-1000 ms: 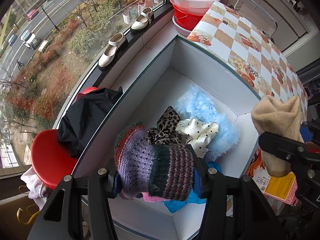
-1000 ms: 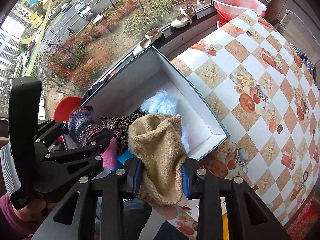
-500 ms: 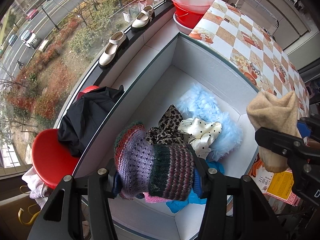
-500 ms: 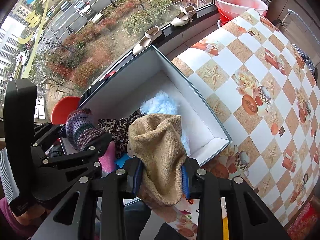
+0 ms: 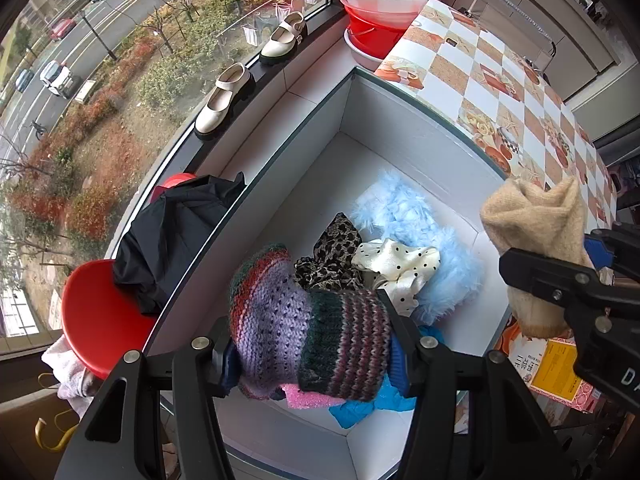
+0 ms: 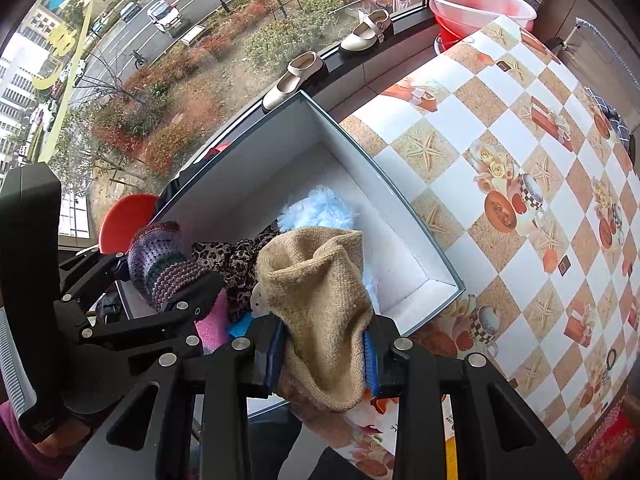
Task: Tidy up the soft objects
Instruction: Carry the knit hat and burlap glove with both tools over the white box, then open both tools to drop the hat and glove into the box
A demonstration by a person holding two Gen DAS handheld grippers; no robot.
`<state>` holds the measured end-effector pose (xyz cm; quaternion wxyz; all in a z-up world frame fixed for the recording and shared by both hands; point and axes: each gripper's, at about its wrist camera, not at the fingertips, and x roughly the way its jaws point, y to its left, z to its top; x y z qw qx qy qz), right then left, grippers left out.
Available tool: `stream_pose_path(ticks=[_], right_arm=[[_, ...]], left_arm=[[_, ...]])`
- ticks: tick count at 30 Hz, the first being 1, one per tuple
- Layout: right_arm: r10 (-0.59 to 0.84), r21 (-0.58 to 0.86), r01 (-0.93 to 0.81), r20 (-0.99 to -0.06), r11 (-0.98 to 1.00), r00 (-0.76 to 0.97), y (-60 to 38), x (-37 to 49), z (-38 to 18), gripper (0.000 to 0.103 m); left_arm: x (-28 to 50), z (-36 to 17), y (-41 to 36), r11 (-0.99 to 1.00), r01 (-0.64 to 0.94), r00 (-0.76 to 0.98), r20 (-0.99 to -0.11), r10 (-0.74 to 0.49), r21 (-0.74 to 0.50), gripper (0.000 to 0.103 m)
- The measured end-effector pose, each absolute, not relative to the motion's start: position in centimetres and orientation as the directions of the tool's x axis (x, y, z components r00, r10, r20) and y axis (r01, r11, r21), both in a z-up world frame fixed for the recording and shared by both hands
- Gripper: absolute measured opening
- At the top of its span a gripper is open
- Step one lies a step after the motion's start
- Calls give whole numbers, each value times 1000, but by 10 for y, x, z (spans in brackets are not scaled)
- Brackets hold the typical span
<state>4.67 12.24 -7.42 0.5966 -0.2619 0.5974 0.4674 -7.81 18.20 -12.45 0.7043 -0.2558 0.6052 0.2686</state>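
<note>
My left gripper [image 5: 310, 354] is shut on a purple striped knit hat [image 5: 304, 328], held over the near end of the white box [image 5: 404, 128]. My right gripper [image 6: 324, 356] is shut on a tan knit hat [image 6: 320, 296], held above the box's near right corner; it also shows in the left wrist view [image 5: 536, 240]. Inside the box lie a fluffy light-blue piece [image 5: 412, 220], a leopard-print cloth [image 5: 332, 256], a cream polka-dot cloth [image 5: 400, 264], a pink item [image 5: 308, 400] and a blue cloth [image 5: 360, 404]. The striped hat shows in the right wrist view [image 6: 160, 256].
The box stands on a checkered tablecloth [image 6: 500, 160] beside a window ledge with two cream shoes [image 5: 224, 100]. Red and white basins [image 5: 384, 8] stand at the far end. A black garment [image 5: 176, 236] lies over a red stool [image 5: 96, 320] at the left.
Both grippers keep hold of their hats. The tan hat has shifted slightly left toward the box; the striped hat has hardly moved.
</note>
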Motion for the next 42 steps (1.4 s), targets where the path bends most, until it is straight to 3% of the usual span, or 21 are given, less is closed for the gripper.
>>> stream_pose_path(ticks=[8,10,11,13,17,19,42], right_arm=[[233,239,-868,-961,435,-148,126,49,-80,33],[234,248,-863,-960,439,-157,127,50,-81,35],[234,260,-858,-957,443,-170,127,51,-82,40],[241,265,-848,-956,460,-168,125,53,-80,77],[246,254,-846,-957,469,-151,121,54,-71,83],[228,233,-850,-964,472,-138,120,53,-68,103],[288,293,-779,-946,554,-151,90,38,-41,103]], left_arm=[[-73,-125,182,733,-680,121,-990,73,-29,61],[-71,-124,182,732,-681,109,-990,89,-9,69],[-70,-125,183,731,-682,97,-991,87,-2,76],[-64,-130,186,731,-682,58,-996,61,5,79],[-69,-131,191,714,-699,81,-997,17,-45,79],[-69,-130,192,706,-704,88,-996,-12,-70,79],[-90,-110,167,744,-661,127,-992,-20,-100,79]])
